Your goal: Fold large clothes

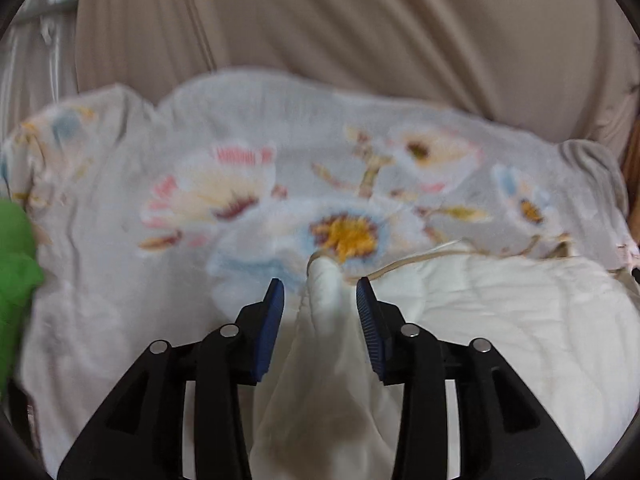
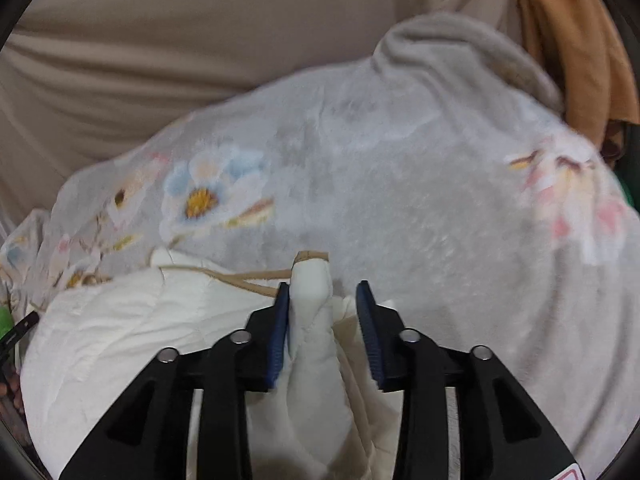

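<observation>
Close to me, my left tongs (image 1: 320, 292) stand open, and a bunched corner of the cream blanket (image 1: 500, 320) pokes up in the gap between the two blue pads (image 1: 272, 320); the cloth does not touch either pad that I can see, so they are not pinching it. My right tongs (image 2: 323, 300) are open too, with another bunched corner of the same cream blanket (image 2: 140, 320) standing up between them. This corner leans against the left blue pad (image 2: 280, 328) and stays apart from the other one. A thin tan edge (image 2: 240, 276) runs along the border of the cream side, and it ends at the corner tip in both views. The cream side lies folded over onto the flowery side (image 1: 240, 184), which is soft and pale grey with big blue, pink and yellow flowers. In the right view the flowery side (image 2: 400, 184) spreads out wide past my tongs. Farther off, the whole blanket rests on a beige sheet (image 1: 360, 20) with long wrinkles. A green thing (image 1: 16, 260) sits at the left edge of the left view, and an orange-brown cloth (image 2: 568, 40) hangs at the far right of the right view. Both views are a bit blurry
</observation>
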`<action>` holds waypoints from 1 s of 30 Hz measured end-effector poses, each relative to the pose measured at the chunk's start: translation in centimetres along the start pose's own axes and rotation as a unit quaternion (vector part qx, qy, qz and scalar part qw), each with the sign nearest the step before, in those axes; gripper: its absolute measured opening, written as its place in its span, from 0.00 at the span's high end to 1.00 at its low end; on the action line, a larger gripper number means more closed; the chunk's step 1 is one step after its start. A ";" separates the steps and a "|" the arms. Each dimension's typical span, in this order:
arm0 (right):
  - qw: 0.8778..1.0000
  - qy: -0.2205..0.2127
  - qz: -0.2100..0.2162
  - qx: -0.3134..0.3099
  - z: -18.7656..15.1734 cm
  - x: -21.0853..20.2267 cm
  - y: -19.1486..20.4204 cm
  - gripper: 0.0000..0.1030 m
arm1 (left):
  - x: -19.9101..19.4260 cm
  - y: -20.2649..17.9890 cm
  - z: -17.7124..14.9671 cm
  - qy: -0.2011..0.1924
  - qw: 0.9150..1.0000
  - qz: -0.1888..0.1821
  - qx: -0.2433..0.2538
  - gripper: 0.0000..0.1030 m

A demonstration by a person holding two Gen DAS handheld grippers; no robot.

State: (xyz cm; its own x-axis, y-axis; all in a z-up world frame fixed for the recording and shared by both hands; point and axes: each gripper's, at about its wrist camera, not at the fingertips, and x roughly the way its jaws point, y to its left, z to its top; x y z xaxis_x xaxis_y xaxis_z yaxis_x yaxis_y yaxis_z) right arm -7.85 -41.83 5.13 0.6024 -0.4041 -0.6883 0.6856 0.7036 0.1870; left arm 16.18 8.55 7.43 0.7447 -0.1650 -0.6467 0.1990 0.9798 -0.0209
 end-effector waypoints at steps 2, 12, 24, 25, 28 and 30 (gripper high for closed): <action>0.998 -0.060 0.015 -0.007 0.0 -4.1 1.0 0.58 | -3.8 -1.7 0.8 -0.024 0.999 -0.019 0.020 0.62; 0.939 0.072 0.186 -0.282 -7.8 -1.8 22.6 0.82 | 1.3 -13.2 -1.2 0.047 0.993 -0.073 0.085 0.49; 0.993 0.080 0.062 -0.058 -1.0 4.6 4.7 1.00 | 6.6 -6.5 -1.9 0.059 0.996 -0.007 0.062 0.46; 0.994 0.083 0.063 -0.045 -1.1 4.8 4.1 1.00 | 6.8 -6.6 -2.0 0.059 0.996 -0.006 0.061 0.46; 0.994 0.086 0.060 -0.039 -1.2 5.4 4.0 1.00 | 7.2 -6.7 -2.1 0.060 0.996 -0.003 0.063 0.45; 0.994 0.086 0.055 -0.042 -1.4 5.4 4.3 1.00 | 7.4 -6.6 -2.1 0.061 0.996 -0.006 0.061 0.45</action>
State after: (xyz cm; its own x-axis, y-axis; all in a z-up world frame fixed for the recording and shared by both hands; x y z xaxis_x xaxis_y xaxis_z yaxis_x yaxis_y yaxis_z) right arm -2.17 -40.16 1.23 0.5891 -0.2210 -0.7772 0.5780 0.7874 0.2142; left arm 18.98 1.06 1.17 0.6606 -0.1551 -0.7346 0.2895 0.9554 0.0586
